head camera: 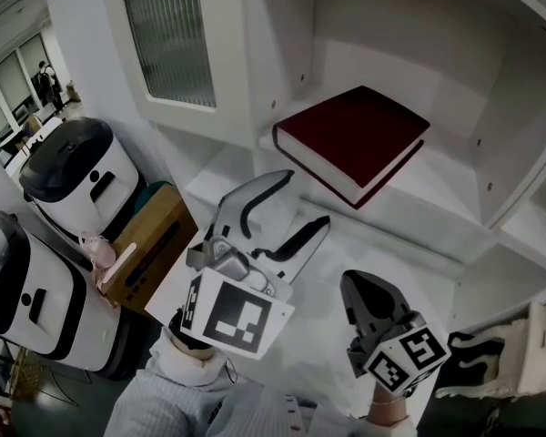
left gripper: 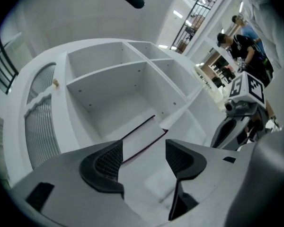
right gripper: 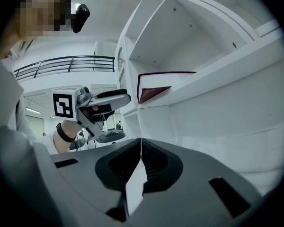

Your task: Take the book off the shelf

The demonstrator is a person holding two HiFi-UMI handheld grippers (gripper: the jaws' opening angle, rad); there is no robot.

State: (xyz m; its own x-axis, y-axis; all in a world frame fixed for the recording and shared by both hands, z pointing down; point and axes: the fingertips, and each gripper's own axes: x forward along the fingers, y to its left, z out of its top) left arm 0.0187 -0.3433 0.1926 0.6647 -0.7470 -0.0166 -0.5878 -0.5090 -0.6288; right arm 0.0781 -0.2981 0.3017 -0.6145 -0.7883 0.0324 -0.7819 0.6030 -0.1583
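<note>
Nearest, the right gripper (head camera: 353, 286) sits low beside the shelf unit, its dark ribbed pads pressed together with nothing in them, as its own view (right gripper: 140, 160) shows; its marker cube (head camera: 409, 353) is printed with black squares on white. Just left of it, the left gripper (head camera: 305, 200) points level at the open compartment. Its jaws stand apart and hold nothing, and the grey plastic fingers end in black mesh-textured pads (left gripper: 108, 163). Between those jaws lies only the bare white board of the shelf (head camera: 409, 217), a smooth, matte panel with small peg holes in the side walls. Farther in, the book (head camera: 350, 135) lies flat on that board, turned at an angle. It is a thick hardback with a dark red cover and a pale page block, and its page edge faces the left gripper (left gripper: 144, 134). Neither gripper touches it. Left of the compartment hangs a ribbed glass panel (head camera: 173, 35) in a white frame. Below it, off to the side, stand a brown cardboard box (head camera: 150, 244) and two rounded white machines (head camera: 77, 176) with dark tops.
</note>
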